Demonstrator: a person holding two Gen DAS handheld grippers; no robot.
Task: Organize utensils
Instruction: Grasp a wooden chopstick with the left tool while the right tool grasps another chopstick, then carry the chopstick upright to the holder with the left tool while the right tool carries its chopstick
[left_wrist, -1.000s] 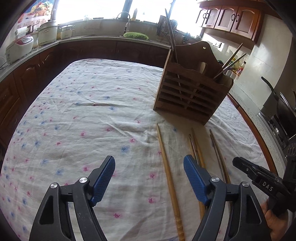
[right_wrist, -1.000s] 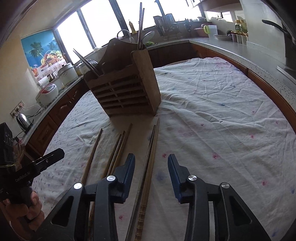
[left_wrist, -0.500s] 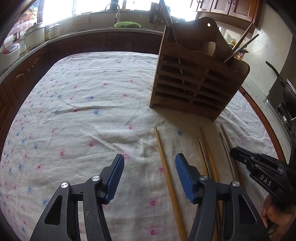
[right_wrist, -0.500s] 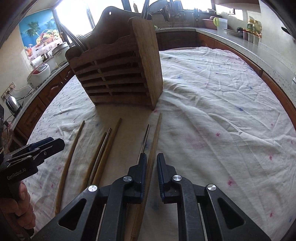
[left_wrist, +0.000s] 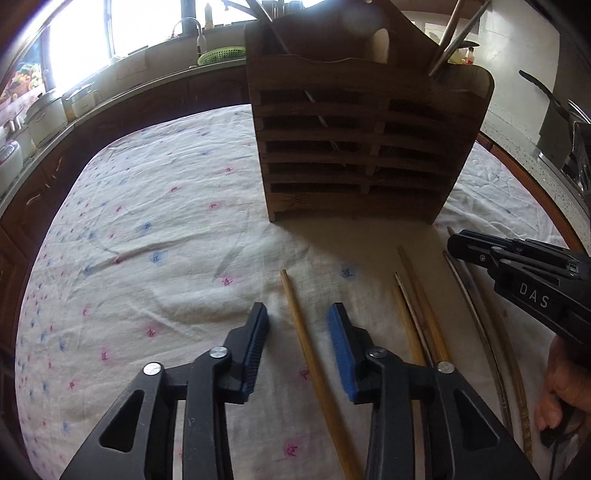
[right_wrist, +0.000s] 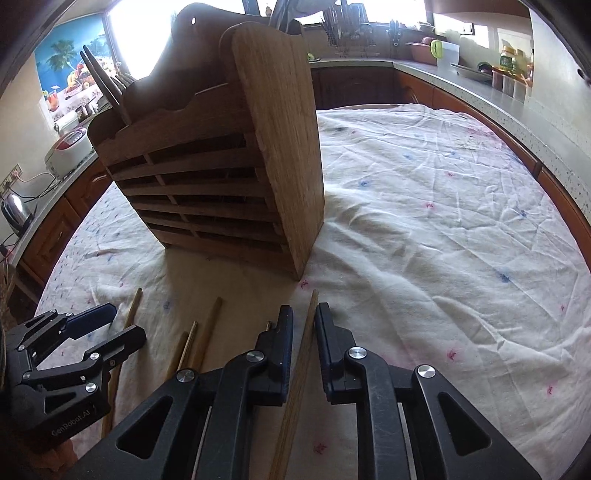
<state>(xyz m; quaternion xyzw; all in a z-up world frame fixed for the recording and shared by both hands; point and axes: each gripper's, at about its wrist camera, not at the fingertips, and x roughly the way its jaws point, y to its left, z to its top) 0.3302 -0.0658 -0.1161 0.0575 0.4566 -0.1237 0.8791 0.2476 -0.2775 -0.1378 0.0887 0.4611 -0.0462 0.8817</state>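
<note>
Left gripper (left_wrist: 298, 319), black frame with blue ribbed pads: jaws closing, straddling a pale bamboo chopstick (left_wrist: 314, 365) that lies on the cloth; pads not yet touching it.

Right gripper (right_wrist: 303, 321), same make: jaws nearly together, pads close against either side of a light wooden chopstick (right_wrist: 297, 384) running between them; real pressure on it cannot be confirmed. A darker, thinner stick (right_wrist: 268, 325) shows just left of its left pad.

Person's hand (left_wrist: 557, 391), fingers only, at the right gripper's handle, seen from the left wrist camera.

Loose chopsticks, brown wood and dark: a group of three (left_wrist: 415, 314) between the two grippers, all lying lengthwise, near to far.

Slatted wooden utensil holder (left_wrist: 362, 147): upright, just beyond the far tips of the chopsticks, several utensils (left_wrist: 456, 29) standing in its top.

White tablecloth with pink and blue flower print (left_wrist: 147, 236): under everything, creased.

Kitchen counter (right_wrist: 491, 96): well beyond, along the walls.
</note>
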